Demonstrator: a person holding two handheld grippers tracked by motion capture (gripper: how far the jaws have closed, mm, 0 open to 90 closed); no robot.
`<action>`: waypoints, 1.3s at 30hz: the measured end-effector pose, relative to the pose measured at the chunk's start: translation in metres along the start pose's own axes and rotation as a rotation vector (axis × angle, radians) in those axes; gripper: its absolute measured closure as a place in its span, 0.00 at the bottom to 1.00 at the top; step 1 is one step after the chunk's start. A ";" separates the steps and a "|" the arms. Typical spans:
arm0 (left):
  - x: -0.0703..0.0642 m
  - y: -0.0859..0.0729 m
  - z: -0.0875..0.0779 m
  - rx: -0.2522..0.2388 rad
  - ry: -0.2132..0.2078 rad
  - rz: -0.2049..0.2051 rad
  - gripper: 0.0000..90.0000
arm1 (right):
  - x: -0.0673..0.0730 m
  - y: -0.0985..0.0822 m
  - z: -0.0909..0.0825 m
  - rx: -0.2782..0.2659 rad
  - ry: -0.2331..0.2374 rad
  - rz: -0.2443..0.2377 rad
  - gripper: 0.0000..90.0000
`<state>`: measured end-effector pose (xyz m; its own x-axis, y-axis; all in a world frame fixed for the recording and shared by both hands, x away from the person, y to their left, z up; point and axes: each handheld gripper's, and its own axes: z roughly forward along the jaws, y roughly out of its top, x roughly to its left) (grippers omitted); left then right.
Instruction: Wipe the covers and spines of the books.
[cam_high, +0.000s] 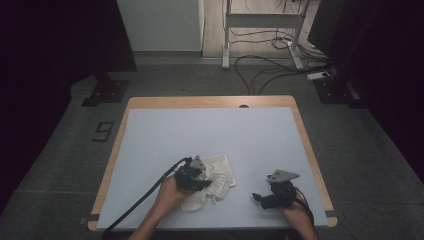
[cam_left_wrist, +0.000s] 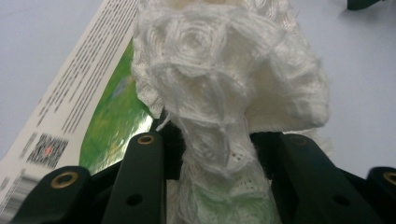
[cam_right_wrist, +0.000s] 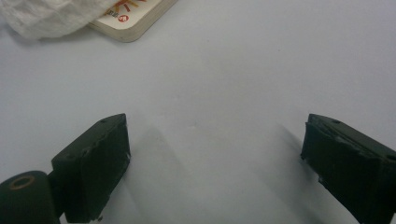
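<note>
A white knitted cloth (cam_high: 221, 176) lies crumpled near the front middle of the pale table mat (cam_high: 210, 130). My left gripper (cam_high: 198, 183) is shut on a bunch of this cloth (cam_left_wrist: 224, 79); in the left gripper view the yarn is pinched between the two black jaws of the left gripper (cam_left_wrist: 215, 140). Under the cloth lies a flat printed book (cam_left_wrist: 93, 107) with a green cover and a white text strip. My right gripper (cam_high: 263, 197) rests to the right of the cloth, open with nothing between its jaws (cam_right_wrist: 215, 144). The cloth (cam_right_wrist: 51, 16) and a corner of the book (cam_right_wrist: 135, 18) sit beyond it.
The mat covers a wooden table whose front edge (cam_high: 215, 227) lies close to the hands. A black cable (cam_high: 145, 197) trails from the left gripper toward the front left. On the floor behind are loose cables (cam_high: 270, 70) and a desk frame (cam_high: 260, 22).
</note>
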<state>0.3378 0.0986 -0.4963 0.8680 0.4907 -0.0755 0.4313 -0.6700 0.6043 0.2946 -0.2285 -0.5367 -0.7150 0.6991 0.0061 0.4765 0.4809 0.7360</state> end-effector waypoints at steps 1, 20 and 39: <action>0.000 0.002 0.002 -0.002 -0.003 -0.003 0.72 | 0.000 0.000 0.000 0.000 0.000 0.000 0.08; -0.008 0.036 0.031 -0.001 -0.037 0.033 0.72 | 0.000 0.000 0.000 0.000 -0.001 0.001 0.08; -0.014 0.064 0.057 -0.017 -0.054 0.052 0.72 | 0.000 0.000 0.000 0.000 0.000 0.001 0.08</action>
<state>0.3668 0.0171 -0.5017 0.9016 0.4238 -0.0861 0.3810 -0.6841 0.6220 0.2946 -0.2285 -0.5367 -0.7149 0.6992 0.0068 0.4770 0.4805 0.7359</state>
